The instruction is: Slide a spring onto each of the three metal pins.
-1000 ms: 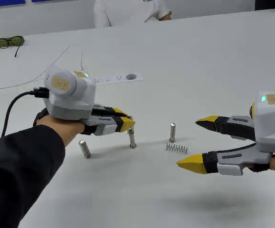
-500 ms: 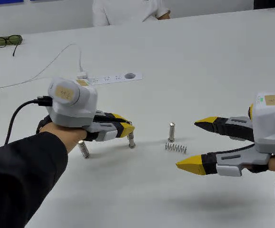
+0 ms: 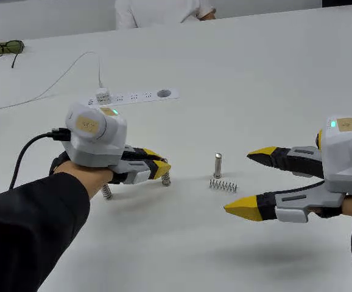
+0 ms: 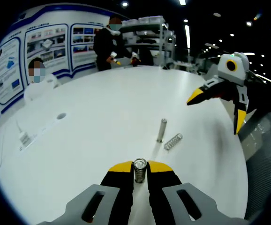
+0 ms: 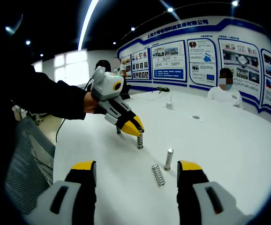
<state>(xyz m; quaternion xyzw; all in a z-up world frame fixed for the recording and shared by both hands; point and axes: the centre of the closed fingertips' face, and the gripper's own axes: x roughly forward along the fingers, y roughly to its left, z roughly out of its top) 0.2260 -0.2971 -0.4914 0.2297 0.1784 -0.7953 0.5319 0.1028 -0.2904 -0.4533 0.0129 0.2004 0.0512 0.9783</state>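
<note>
The left gripper [image 4: 139, 167] pinches narrowly on the middle spring [image 5: 139, 141], which sits over its pin. The right gripper [image 3: 239, 181] hangs wide and empty. In the head view, a sprung pin [image 3: 106, 192] stands at the left gripper's 8 o'clock. I judge one step is left: the bare pin [image 3: 218, 165] at 3 o'clock, with the loose spring [image 3: 223, 185] lying just beside it. The power strip [image 3: 133, 96] at 12 o'clock lies well apart, and nothing blocks the way.
</note>
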